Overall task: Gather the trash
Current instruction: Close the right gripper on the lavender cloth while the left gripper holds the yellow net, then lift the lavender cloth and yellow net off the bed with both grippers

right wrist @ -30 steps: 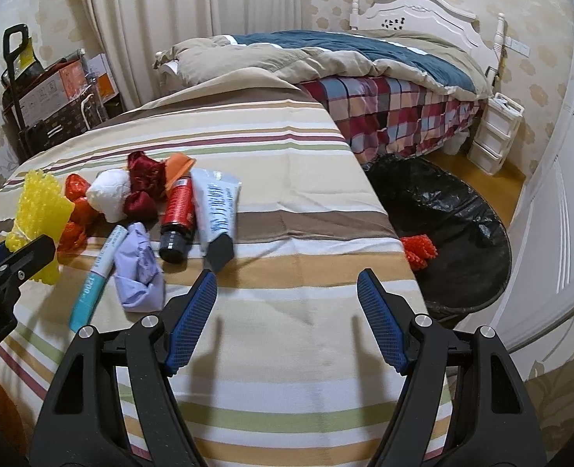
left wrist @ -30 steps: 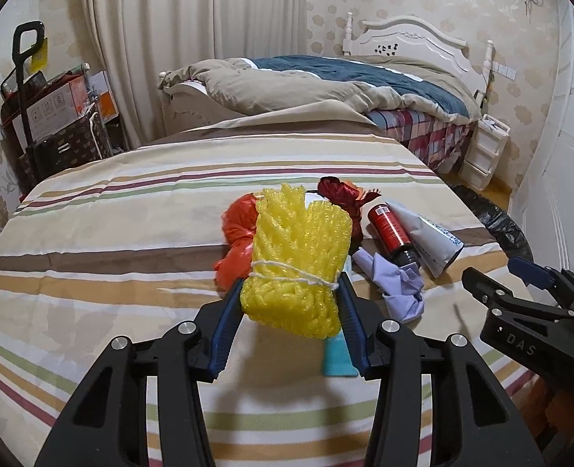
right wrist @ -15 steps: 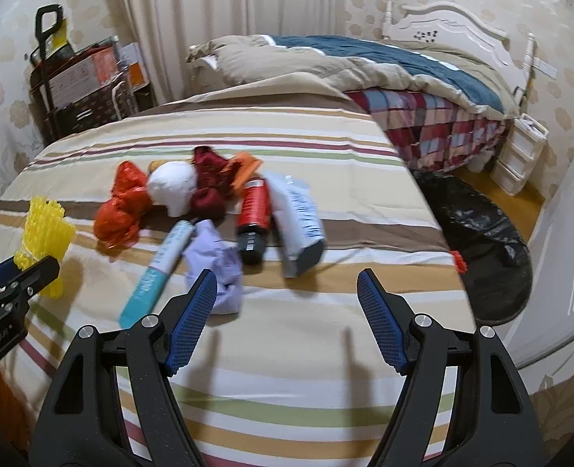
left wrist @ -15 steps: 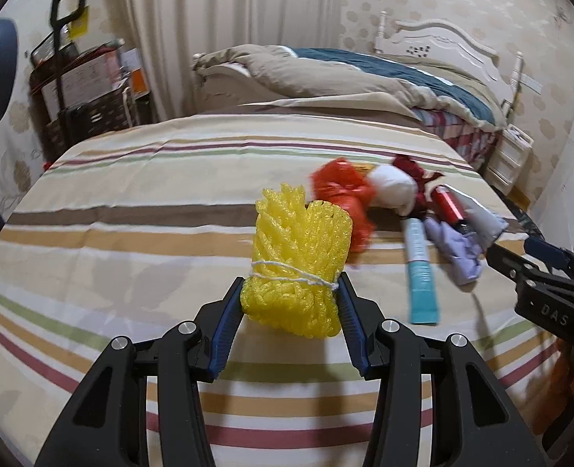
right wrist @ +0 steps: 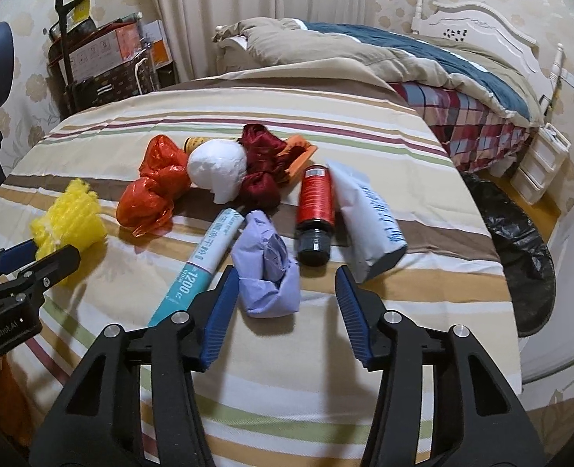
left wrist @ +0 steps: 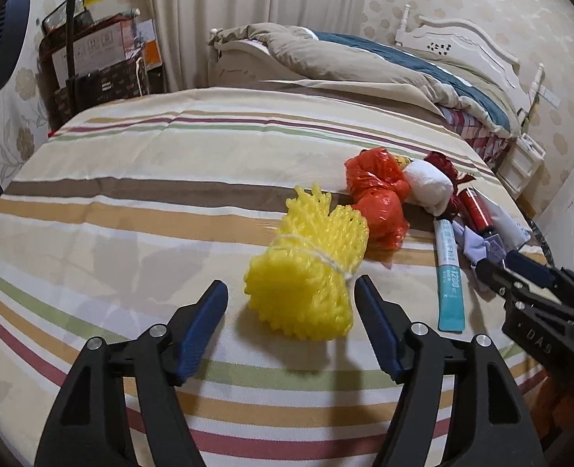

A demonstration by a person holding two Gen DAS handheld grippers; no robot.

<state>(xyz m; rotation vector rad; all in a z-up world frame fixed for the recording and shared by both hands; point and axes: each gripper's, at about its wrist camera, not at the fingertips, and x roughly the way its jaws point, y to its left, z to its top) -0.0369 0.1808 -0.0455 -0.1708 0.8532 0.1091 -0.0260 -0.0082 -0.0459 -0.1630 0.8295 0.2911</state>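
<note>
The yellow foam net [left wrist: 306,272] lies on the striped bedspread [left wrist: 150,179], at the left end of the litter, between the jaws of the left hand-held gripper [left wrist: 291,299]; those jaws have just been opening and stand clear of it on both sides. To its right, touching it, sits a crumpled orange bag [left wrist: 380,198], then a white foam lump [right wrist: 219,167], dark red cloth [right wrist: 263,163], a teal tube [right wrist: 201,260] printed "1200", a red bottle with a black cap [right wrist: 314,210] and a white pouch [right wrist: 368,218] with blue print too blurred to read. The right hand-held gripper [right wrist: 287,295] hovers over a lilac wad [right wrist: 269,268]; its jaws have just been closing, the wad between them, the left pad about touching it and the right pad apart from it. The left and near parts of the bedspread lie bare. Past its right edge, on the floor, a bin lined with a black bag [right wrist: 520,241] stands open; I cannot see what it holds. The left gripper's body reads "GenRobot.AI".
</note>
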